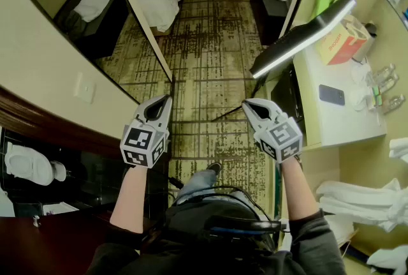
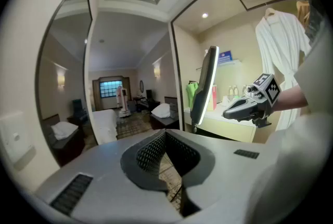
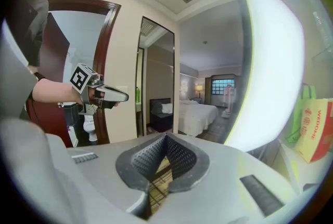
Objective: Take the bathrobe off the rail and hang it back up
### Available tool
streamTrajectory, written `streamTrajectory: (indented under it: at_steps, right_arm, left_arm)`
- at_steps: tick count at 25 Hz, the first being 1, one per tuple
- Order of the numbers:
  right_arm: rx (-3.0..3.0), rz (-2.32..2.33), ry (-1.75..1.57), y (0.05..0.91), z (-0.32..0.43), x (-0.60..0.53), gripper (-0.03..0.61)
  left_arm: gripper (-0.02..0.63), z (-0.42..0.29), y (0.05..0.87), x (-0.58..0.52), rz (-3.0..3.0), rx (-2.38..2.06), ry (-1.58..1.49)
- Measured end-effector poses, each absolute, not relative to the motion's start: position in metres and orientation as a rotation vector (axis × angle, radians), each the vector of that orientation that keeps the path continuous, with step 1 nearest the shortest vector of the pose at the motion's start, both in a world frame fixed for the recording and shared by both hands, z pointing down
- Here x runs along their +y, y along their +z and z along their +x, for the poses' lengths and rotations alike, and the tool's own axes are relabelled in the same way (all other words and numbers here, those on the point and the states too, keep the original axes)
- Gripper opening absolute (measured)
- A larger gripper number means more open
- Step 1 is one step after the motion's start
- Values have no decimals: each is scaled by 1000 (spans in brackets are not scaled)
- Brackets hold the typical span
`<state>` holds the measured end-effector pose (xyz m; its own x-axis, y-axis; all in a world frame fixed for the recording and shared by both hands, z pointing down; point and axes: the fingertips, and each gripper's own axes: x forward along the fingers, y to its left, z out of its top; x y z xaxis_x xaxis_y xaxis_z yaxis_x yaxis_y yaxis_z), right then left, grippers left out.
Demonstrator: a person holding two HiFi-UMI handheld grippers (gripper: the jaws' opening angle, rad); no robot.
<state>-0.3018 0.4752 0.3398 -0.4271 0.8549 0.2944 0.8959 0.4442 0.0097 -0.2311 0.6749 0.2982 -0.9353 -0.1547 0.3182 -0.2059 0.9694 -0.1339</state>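
Our fingers [image 2: 148,154] are shut pad against pad on both grippers, and neither pair holds anything.

In the head view we hold the left gripper [image 1: 164,101] and the right gripper [image 1: 250,105] out side by side over the patterned carpet, well apart and tipped slightly downward. To our right runs the white worktop [image 1: 331,127], with a phone [image 1: 331,94] near its front edge and a lit mirror [image 1: 301,37] leaning over its near-left corner. Past the worktop's near end, at the picture's right edge, lie white towelling folds that we take for the robe, though this view does not show what bears them.

The left gripper view settles it: the bathrobe [image 2: 281,49] hangs on a hanger [image 2: 268,10] about midway along the rail [image 2: 270,0], high on the wall beyond the worktop, with our right gripper in front of it but not touching.

The right gripper view looks the other way, toward a doorway and a tall wall mirror; no robe appears there.

We judge the task not yet begun: this is the approach. Next we must turn right, raise a gripper to the hanger, part its fingers and close them on it before lifting clear of the rail.
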Motion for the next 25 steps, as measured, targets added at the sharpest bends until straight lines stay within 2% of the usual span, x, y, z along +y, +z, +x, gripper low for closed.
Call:
streamTrajectory:
  at_steps: [7, 14, 19, 25]
  right_arm:
    - [-2561, -1245, -199, 348, -321, 382, 17]
    - [-2732, -765, -120, 344, -310, 259, 17]
    - [-2811, -350, -49, 342, -275, 178, 17]
    - [-2831, 113, 18, 340, -204, 92, 17]
  left_arm:
    - [3, -293, 292, 589, 557, -2795, 286]
    - [3, -341, 296, 461, 1053, -2680, 332]
    - [3, -353, 295, 364, 1448, -2524, 356]
    - [3, -332, 307, 262, 1826, -2293, 364]
